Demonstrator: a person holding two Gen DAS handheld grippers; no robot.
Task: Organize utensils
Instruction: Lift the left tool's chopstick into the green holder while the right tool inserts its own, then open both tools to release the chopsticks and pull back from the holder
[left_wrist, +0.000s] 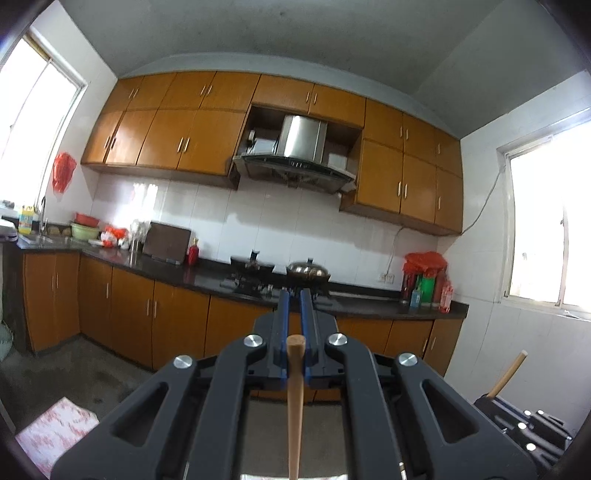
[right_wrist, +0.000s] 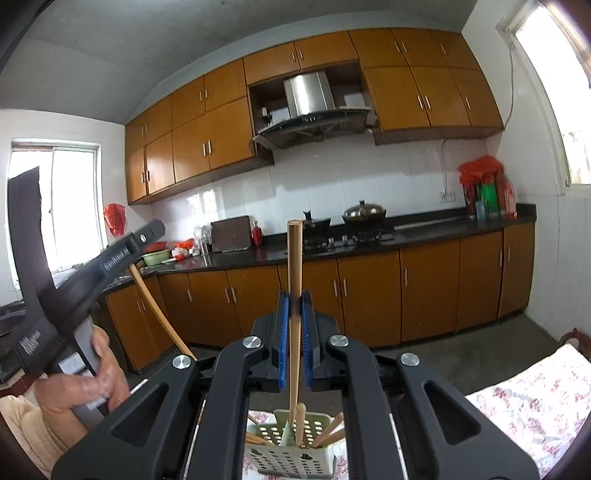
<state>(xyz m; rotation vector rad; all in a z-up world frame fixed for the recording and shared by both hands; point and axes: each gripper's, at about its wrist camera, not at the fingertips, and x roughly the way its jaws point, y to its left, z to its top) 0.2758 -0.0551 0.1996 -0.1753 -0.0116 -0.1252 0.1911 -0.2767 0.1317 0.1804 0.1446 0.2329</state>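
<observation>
Right under your right gripper (right_wrist: 294, 295) sits the utensil holder (right_wrist: 291, 454) with more sticks, on a floral cloth (right_wrist: 535, 406). It's clamped on a chopstick (right_wrist: 294, 280) standing upright. Your left gripper (left_wrist: 294, 295) pinches another chopstick (left_wrist: 295, 387), over on the left.

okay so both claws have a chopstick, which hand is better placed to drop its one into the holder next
Right, probably. The right claw grips its chopstick upright, directly above the perforated holder, whose other chopsticks sit just below. The left claw also holds a chopstick, but its view shows no holder.
</observation>
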